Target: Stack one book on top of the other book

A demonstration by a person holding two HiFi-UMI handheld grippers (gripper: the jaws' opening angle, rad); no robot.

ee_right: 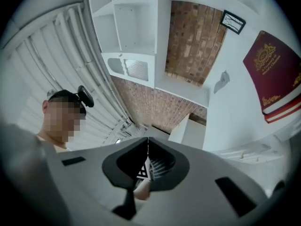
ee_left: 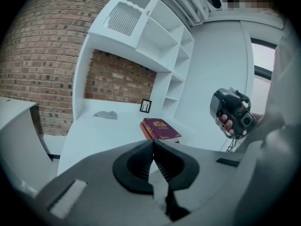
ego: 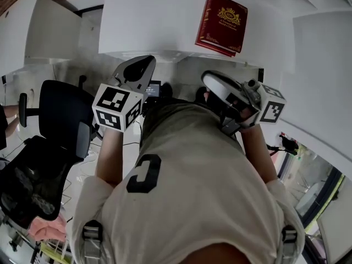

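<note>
Maroon book stack [ego: 223, 21] on desk [ego: 159, 21], clear of left gripper [ee_left: 153, 143], right gripper [ee_right: 148, 140]; fingers [ee_left: 140, 163] closed, empty.

Shut tongs [ee_right: 147, 145], stacked books [ee_right: 274, 76] beyond

Office: white desk [ego: 154, 21], wall shelves [ee_left: 175, 55], black swivel chair [ego: 59, 114].

Both forearms are bent up close to the chest. The left hand-held gripper [ee_left: 153, 141] has its jaws pressed together with nothing between them. The right hand-held gripper [ee_right: 148, 139] is likewise closed and empty, apparently aimed toward the left one.
</note>
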